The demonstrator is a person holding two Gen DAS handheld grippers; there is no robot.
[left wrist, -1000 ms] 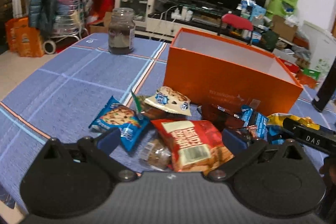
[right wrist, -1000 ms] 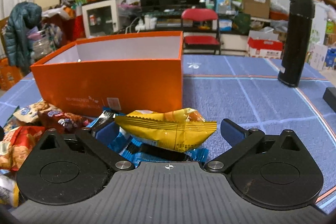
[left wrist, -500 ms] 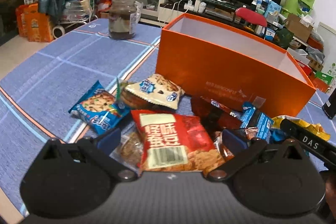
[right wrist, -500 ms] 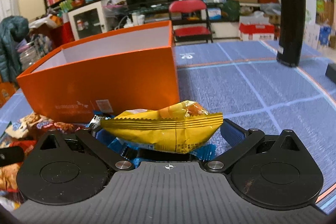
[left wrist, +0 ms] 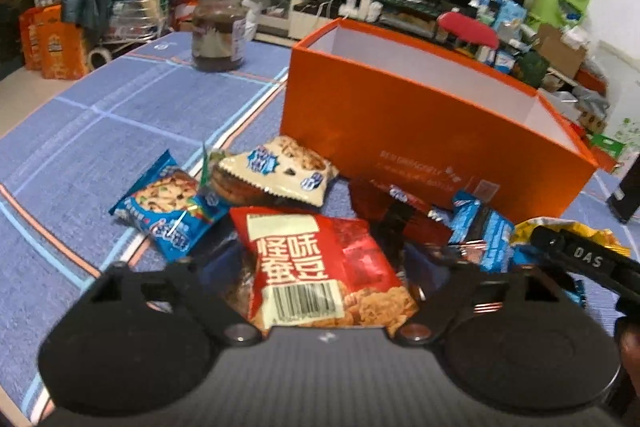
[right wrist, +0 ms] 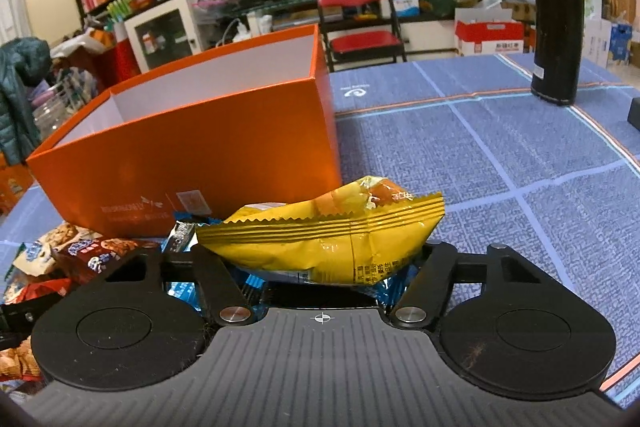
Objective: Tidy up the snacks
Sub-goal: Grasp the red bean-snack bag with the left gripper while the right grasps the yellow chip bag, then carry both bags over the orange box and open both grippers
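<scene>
An open orange box (left wrist: pixel 420 131) stands on the blue tablecloth, also in the right wrist view (right wrist: pixel 192 147). A pile of snack packets lies in front of it. My left gripper (left wrist: pixel 320 267) has closed on a red snack bag (left wrist: pixel 320 267) and holds it. A blue cookie packet (left wrist: pixel 168 207) and a beige cookie packet (left wrist: pixel 280 171) lie behind it. My right gripper (right wrist: pixel 320 255) is shut on a yellow snack packet (right wrist: pixel 320 239), lifted above blue packets (right wrist: pixel 256 283).
A dark glass jar (left wrist: pixel 218 27) stands at the far left of the table. A tall black bottle (right wrist: pixel 556 15) stands at the far right. The other gripper's black finger (left wrist: pixel 580 259) shows at the right of the left wrist view. Room clutter lies beyond the table.
Both grippers have closed in on their packets. The red bag and the yellow packet now sit higher and closer between the fingers. Both views moved nearer the box.
</scene>
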